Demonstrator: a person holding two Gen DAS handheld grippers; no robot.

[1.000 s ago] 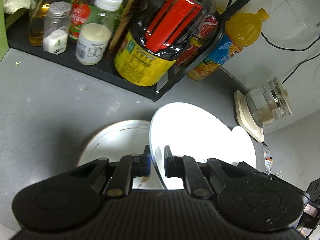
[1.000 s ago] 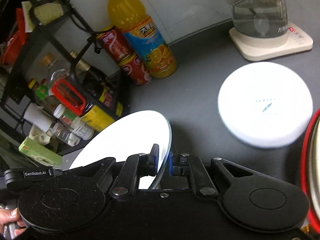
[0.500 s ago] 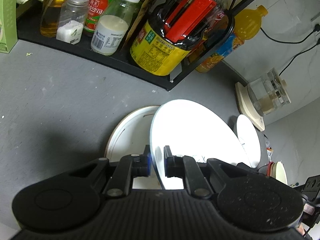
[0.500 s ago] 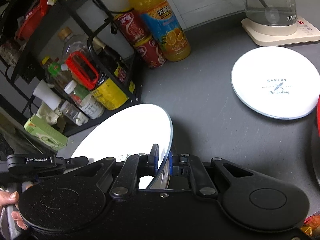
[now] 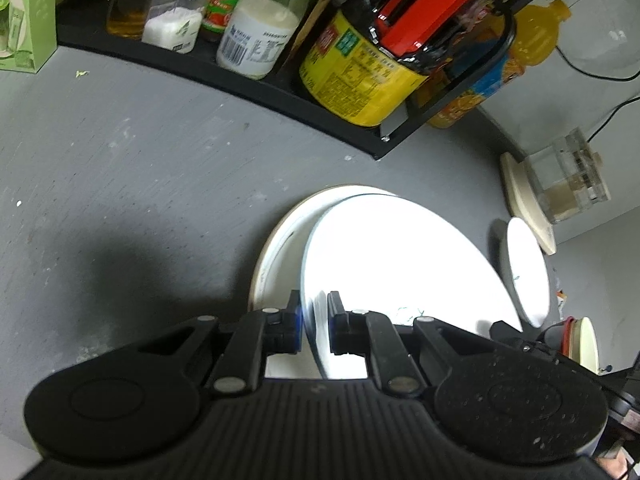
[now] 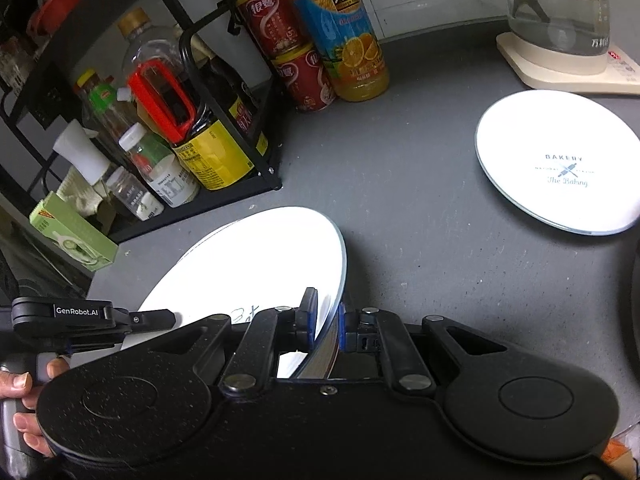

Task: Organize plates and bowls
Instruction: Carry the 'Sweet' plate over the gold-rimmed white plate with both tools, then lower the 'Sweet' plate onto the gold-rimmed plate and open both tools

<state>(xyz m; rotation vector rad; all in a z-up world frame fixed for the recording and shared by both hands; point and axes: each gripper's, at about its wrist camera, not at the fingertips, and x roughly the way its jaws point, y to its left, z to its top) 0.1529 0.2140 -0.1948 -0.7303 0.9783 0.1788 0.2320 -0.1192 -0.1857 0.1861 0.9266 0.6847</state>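
Observation:
Both grippers are shut on opposite rims of one white plate [image 5: 400,264], also in the right wrist view [image 6: 256,264]. My left gripper [image 5: 314,326] pinches its near edge; my right gripper [image 6: 326,320] pinches the other edge. The plate hangs tilted just above a second, cream-rimmed plate [image 5: 280,248] lying on the grey counter. A white "Bakery" plate [image 6: 560,160] lies flat to the right, also in the left wrist view [image 5: 526,268].
A black rack [image 5: 240,80] of bottles and jars stands behind the plates. An orange juice bottle [image 6: 344,36] and red cans [image 6: 296,52] stand beside it. A glass kettle on a cream base [image 6: 560,40] is at the back right. A red-rimmed bowl [image 5: 580,344] sits far right.
The held plate has come down and leftward, closer over the cream-rimmed plate. Both grippers stay shut on it.

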